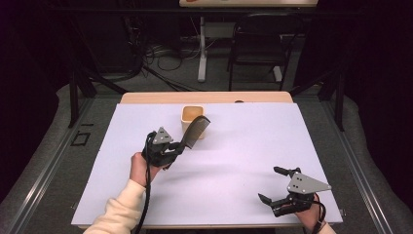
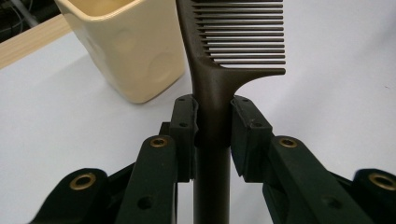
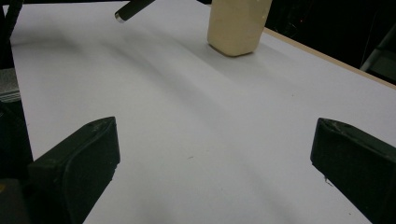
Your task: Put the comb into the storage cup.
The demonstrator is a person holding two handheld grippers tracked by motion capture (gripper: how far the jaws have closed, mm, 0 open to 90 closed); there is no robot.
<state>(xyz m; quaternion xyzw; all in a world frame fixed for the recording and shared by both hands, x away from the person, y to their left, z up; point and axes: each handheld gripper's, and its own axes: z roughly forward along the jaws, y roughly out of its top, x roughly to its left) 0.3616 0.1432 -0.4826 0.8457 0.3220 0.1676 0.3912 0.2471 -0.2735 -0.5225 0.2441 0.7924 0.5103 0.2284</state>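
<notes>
High view: left gripper (image 1: pixel 179 145) clamps dark comb (image 1: pixel 195 131) by its handle, teeth end up beside cream cup (image 1: pixel 191 117) on white surface (image 1: pixel 234 161); right gripper (image 1: pixel 276 184) well apart, spread wide, holding nothing.
Left gripper view: pads (image 2: pixel 184 126) press the handle; cup just left.
Right gripper view: jaws far apart; cup beyond.

In the left gripper view the comb (image 2: pixel 219 70) runs off the top edge, so its tip is unseen, and its handle leaves the bottom edge behind the left tool (image 2: pixel 212 135). The cream cup (image 2: pixel 130 51) there is cut by the top edge, its rim partly lost. In the right gripper view the cup (image 3: pixel 236 28) loses its upper part to the top edge, and the comb's handle end (image 3: pixel 133 8) alone pokes in. The dark spot (image 1: pixel 238 102) at the worktop's (image 1: pixel 253 146) far edge is too small to tell.
</notes>
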